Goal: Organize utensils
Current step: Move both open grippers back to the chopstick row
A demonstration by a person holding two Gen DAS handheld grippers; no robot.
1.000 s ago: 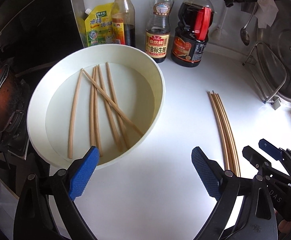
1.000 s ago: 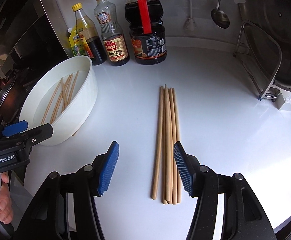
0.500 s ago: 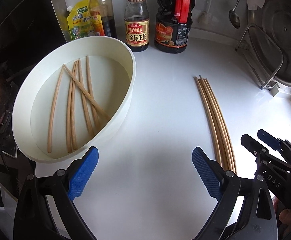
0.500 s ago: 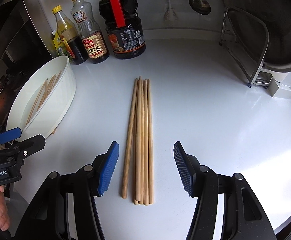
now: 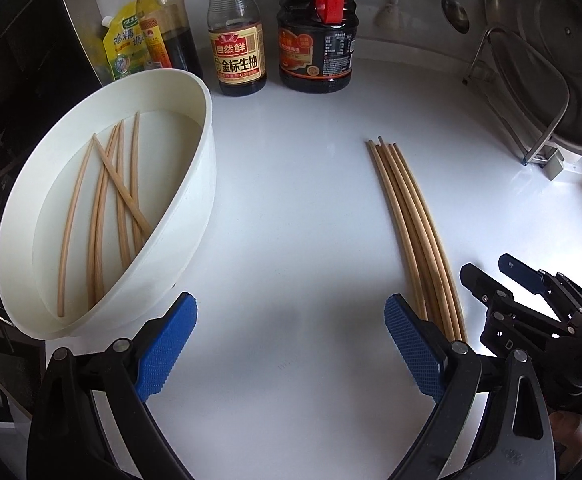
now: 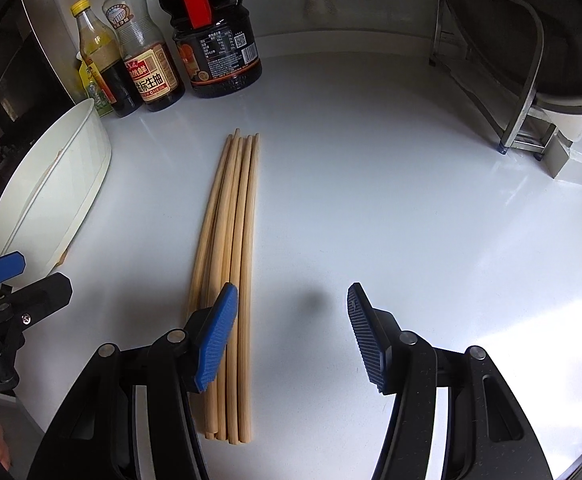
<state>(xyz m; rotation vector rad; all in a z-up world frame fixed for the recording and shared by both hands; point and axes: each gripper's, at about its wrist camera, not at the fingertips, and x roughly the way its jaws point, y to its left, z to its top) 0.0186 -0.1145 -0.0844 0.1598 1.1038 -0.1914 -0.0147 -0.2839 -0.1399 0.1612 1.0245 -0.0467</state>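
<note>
White counter (image 5: 291,208): both the left gripper (image 5: 291,344) and right gripper (image 6: 291,332) are spread, empty. A chopstick bundle (image 6: 231,248) lies under the right's left finger. The white basin (image 5: 195,216) holds loose chopsticks (image 5: 107,208); bottles (image 5: 237,40) line the back.

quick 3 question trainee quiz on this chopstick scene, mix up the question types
1. True or false: the bowl holds chopsticks.
2. Multiple choice: the bundle on the counter lies (A) crossed in a heap, (B) side by side, roughly parallel, (C) standing in a cup.
3. Fill in: both the left tool and the right tool are ____, gripping nothing.

Key
1. True; several lie loose inside, one crossing the others.
2. B.
3. Open; the bundle sits under the right tool's left finger, not between the pads.
</note>
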